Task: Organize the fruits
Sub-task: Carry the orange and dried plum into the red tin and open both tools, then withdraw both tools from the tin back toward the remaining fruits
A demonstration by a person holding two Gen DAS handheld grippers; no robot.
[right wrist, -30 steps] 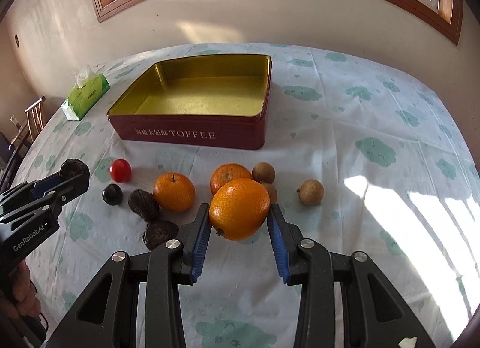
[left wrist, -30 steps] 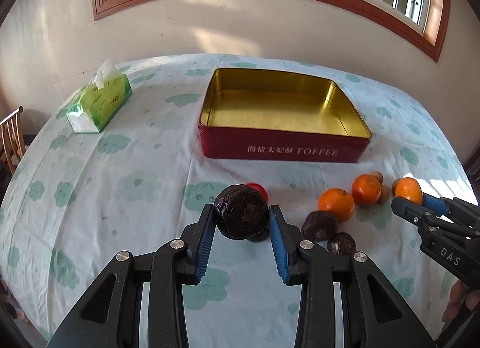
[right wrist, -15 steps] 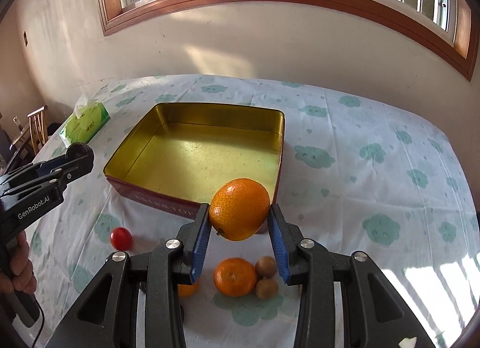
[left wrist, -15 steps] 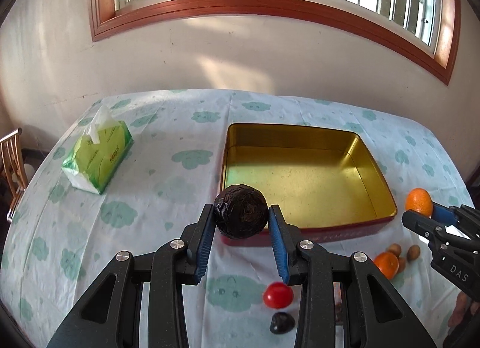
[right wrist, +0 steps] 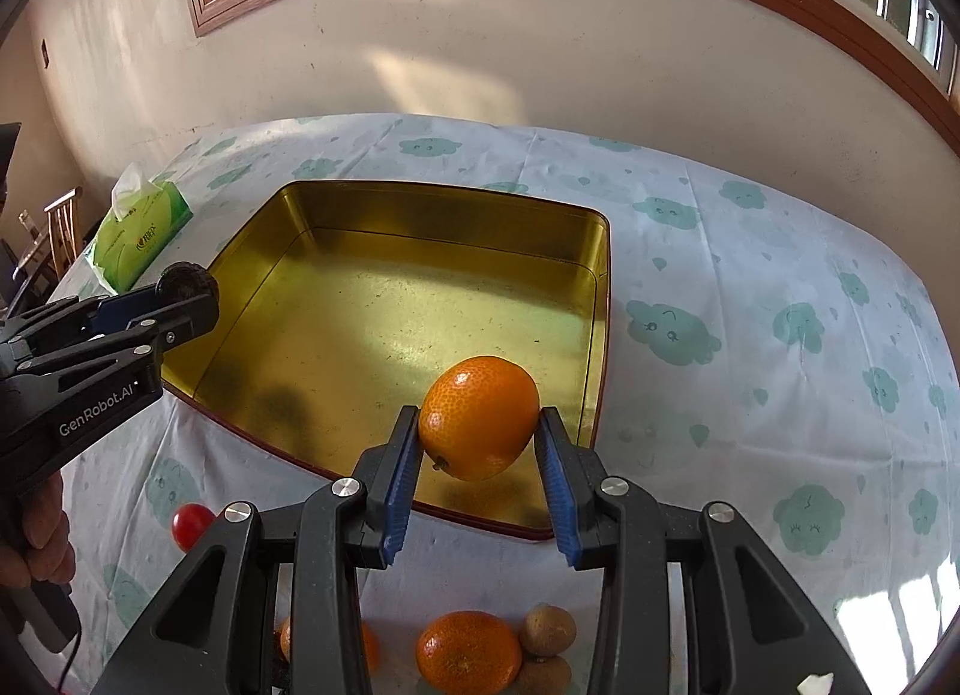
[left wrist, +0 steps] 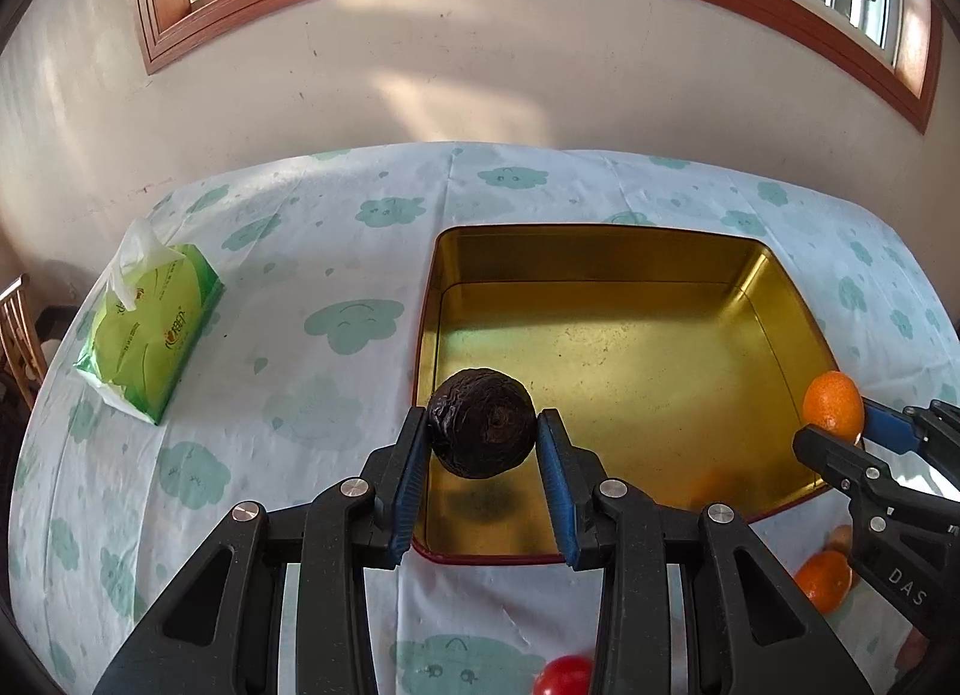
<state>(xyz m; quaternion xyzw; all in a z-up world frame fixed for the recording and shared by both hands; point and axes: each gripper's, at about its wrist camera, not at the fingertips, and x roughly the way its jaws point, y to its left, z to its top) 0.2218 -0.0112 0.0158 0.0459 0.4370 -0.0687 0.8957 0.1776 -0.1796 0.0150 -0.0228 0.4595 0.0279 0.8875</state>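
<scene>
My left gripper [left wrist: 483,476] is shut on a dark wrinkled passion fruit [left wrist: 481,423] and holds it above the near left corner of the open gold-lined toffee tin [left wrist: 624,335]. My right gripper [right wrist: 479,470] is shut on an orange mandarin [right wrist: 479,418] and holds it above the tin's [right wrist: 384,311] near right corner. The tin is empty. Each gripper shows in the other's view: the right one [left wrist: 840,431] with its mandarin, the left one [right wrist: 180,299] with its dark fruit.
A green tissue pack [left wrist: 150,329] lies left of the tin. On the cloth in front of the tin lie a red cherry tomato [right wrist: 191,524], mandarins [right wrist: 468,656] and small brown longans [right wrist: 547,629]. A wall and window stand behind the table.
Both grippers have risen from the table and moved forward over the tin, each carrying its fruit. The loose fruits have dropped to the bottom edge of the views.
</scene>
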